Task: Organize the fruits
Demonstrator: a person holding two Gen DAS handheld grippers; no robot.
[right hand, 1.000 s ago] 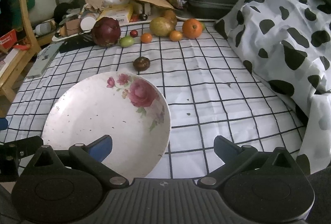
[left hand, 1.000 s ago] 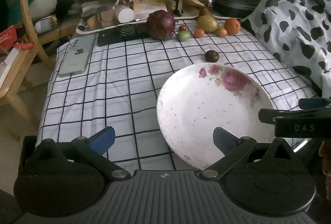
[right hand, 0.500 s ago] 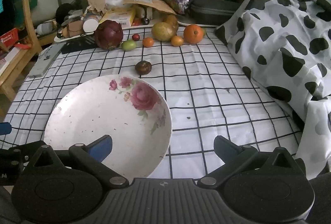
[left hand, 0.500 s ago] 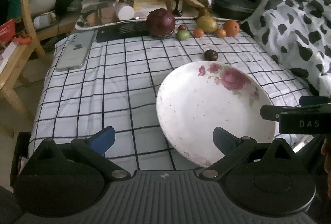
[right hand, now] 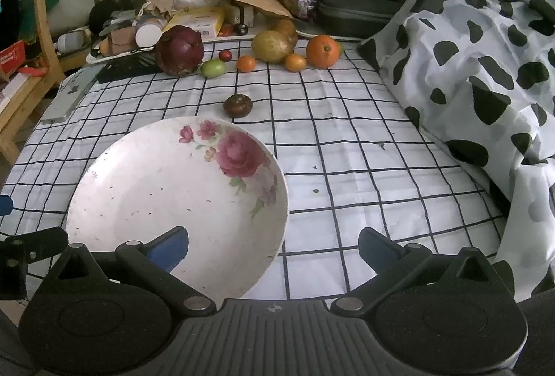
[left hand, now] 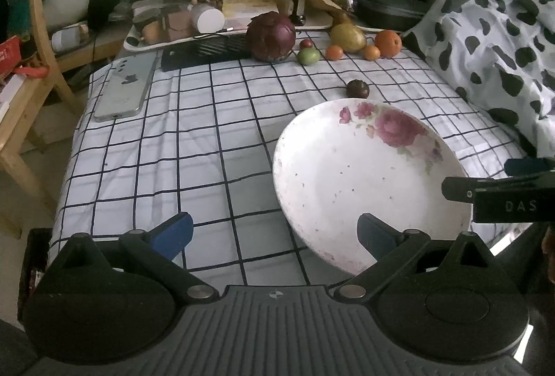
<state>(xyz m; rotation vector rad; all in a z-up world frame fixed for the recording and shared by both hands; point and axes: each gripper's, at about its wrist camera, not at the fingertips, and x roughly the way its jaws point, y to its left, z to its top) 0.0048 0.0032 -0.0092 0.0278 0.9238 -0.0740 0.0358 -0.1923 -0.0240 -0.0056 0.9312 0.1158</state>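
Grippers both low at the near edge of the checked cloth, level, pointing far. Left gripper spread wide, nothing between its fingers; right gripper likewise spread and empty. Right one's side shows in the left view, lettering "DAS" readable.

One plate, white with pink roses, empty, near side between the two grippers.

Fruit count: one dark round fruit alone just beyond the plate's far rim. Far row, left to right: one big dark-red one, one small red, one green, two small orange, one yellow-brown pear-like, one orange.

One phone at far left. Spotted fabric on right.
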